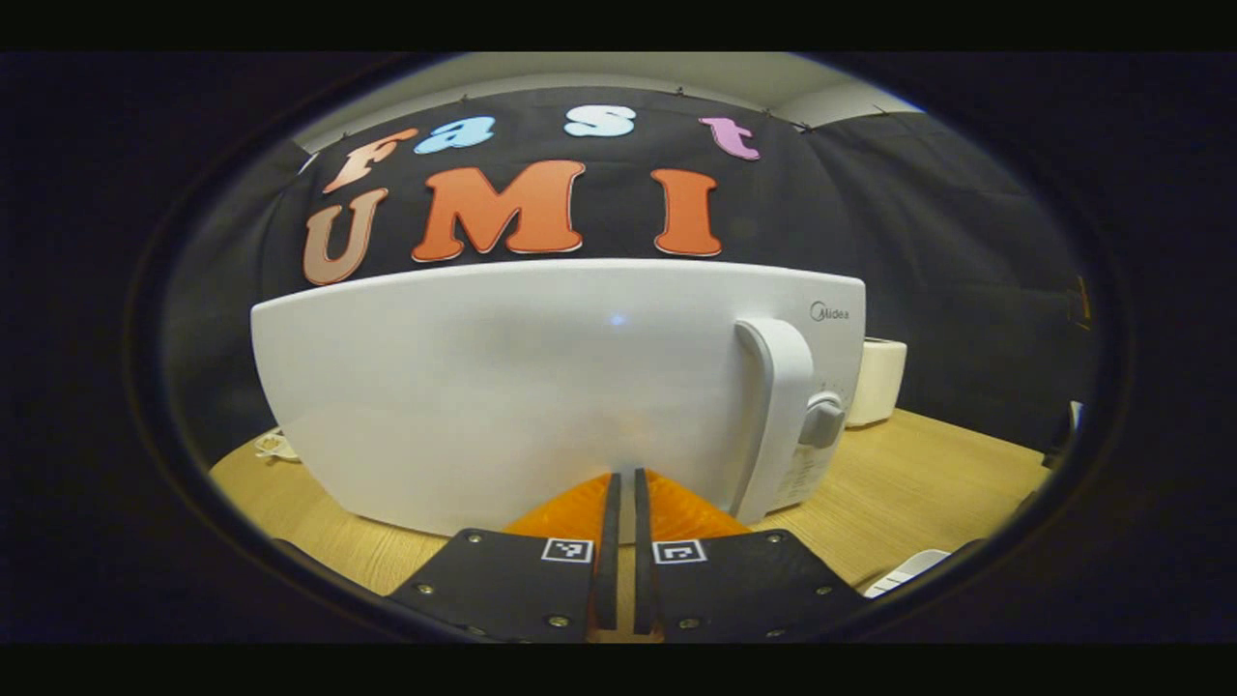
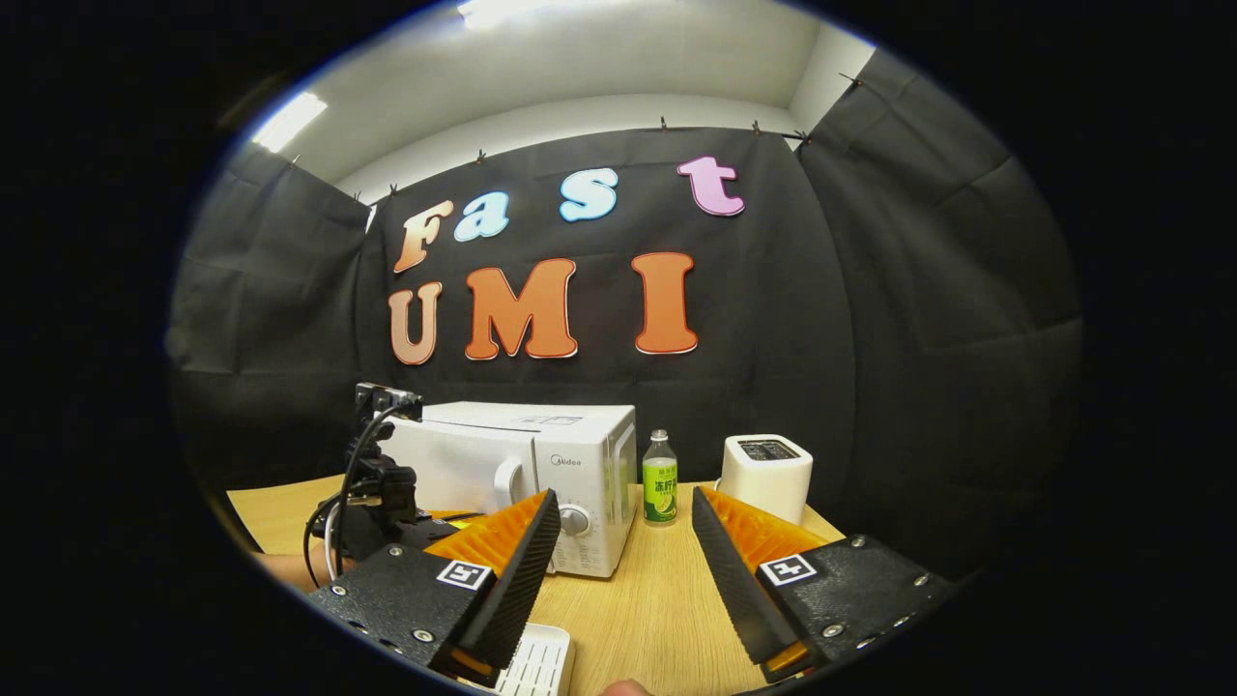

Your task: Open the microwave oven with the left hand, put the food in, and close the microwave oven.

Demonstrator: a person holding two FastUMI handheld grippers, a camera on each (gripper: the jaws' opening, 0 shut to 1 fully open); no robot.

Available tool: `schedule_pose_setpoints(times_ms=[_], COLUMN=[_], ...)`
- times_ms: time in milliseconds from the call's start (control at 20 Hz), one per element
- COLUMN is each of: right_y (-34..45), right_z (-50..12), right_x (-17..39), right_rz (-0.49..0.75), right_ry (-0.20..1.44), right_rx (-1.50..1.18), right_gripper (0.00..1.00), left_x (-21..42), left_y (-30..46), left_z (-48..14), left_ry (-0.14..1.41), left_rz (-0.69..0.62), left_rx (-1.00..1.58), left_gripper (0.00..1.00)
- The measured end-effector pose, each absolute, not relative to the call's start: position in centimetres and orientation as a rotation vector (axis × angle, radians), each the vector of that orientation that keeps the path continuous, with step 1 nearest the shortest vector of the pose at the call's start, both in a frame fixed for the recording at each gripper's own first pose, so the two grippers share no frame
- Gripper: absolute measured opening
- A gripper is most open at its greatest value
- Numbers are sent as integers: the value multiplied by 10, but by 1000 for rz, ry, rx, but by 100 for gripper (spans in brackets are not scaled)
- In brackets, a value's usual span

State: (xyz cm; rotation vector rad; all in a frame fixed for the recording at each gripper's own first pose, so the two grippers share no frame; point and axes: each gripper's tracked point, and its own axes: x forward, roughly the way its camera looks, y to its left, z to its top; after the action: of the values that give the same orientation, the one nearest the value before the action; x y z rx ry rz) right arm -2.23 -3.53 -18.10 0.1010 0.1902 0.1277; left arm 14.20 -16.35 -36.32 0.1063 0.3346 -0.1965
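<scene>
The left claw (image 1: 624,483) sits with fingers together, holding nothing, close before the white microwave (image 1: 541,387), whose door is shut. The door handle (image 1: 778,406) stands upright to the right of the claw, beside a grey knob (image 1: 821,422). Step in hand, by judgement: the approach to open. The next move calls for shifting right and hooking the handle. On the table (image 2: 657,599), the right claw (image 2: 626,541) waits, fingers wide apart, empty. Food cannot be identified; a bottle (image 2: 660,478) and toaster (image 2: 766,474) stand right of the microwave.

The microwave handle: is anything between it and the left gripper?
Nothing visible. The left gripper, fingers together, faces the closed microwave door; the handle lies off to its right, with only bare door between them.
</scene>
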Motion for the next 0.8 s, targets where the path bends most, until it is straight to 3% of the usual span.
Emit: schedule_pose_setpoints(times_ms=[100,200,300,350,400,450,550,750,800], right_y=[-34,-30,-28,-27,-26,-26,-24,-20,-19], right_z=[-181,-180,-178,-177,-174,-173,-168,-152,-146], right_x=[-21,-21,-24,-25,-24,-24,-25,-21,-19], right_rz=[129,133,136,139,138,137,134,125,119], right_ry=[197,197,195,194,192,192,185,169,163], right_rx=[105,111,113,111,107,101,90,78,69], right_gripper=[86,86,86,86,86,86,86,86,86], left_x=[144,147,147,146,145,142,133,107,100], left_y=[-166,-167,-167,-168,-164,-162,-156,-137,-132], left_z=[-363,-364,-365,-366,-367,-365,-344,-278,-259], left_ry=[331,325,328,335,346,347,317,253,235], left_rz=[-198,-196,-186,-185,-180,-175,-176,-165,-168], left_rx=[105,111,110,113,123,130,127,136,139], left_gripper=[5,9,0,0,9,4,0,10,4])
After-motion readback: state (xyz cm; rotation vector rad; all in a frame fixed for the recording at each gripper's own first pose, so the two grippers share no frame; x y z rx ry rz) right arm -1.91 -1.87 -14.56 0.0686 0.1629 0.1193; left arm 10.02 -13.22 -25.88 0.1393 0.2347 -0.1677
